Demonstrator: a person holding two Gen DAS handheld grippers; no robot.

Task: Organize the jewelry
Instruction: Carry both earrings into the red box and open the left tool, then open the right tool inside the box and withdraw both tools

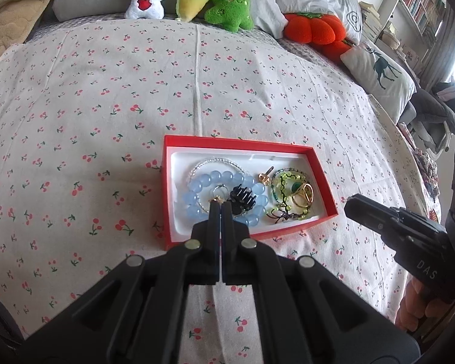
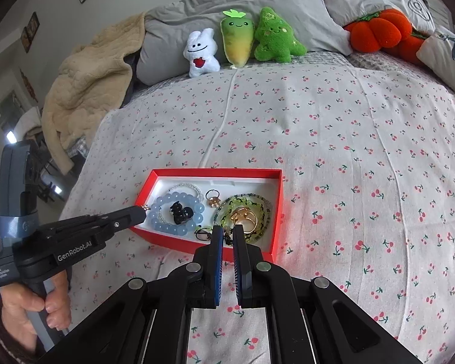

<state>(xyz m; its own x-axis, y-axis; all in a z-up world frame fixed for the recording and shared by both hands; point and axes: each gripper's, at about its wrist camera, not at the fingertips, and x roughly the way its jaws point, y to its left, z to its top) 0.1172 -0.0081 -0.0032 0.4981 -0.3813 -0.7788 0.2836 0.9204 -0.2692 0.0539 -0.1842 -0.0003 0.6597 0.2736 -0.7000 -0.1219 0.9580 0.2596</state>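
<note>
The left gripper has its fingers pressed together on a small gold earring, held over the blue bead bracelet in the red box on the bed, probably to set it inside. Rightward, green beads and gold rings are already boxed. The right gripper waits, fingers slightly spread, holding nothing.

three plush toys, orange pumpkin cushion, beige blanket
</note>
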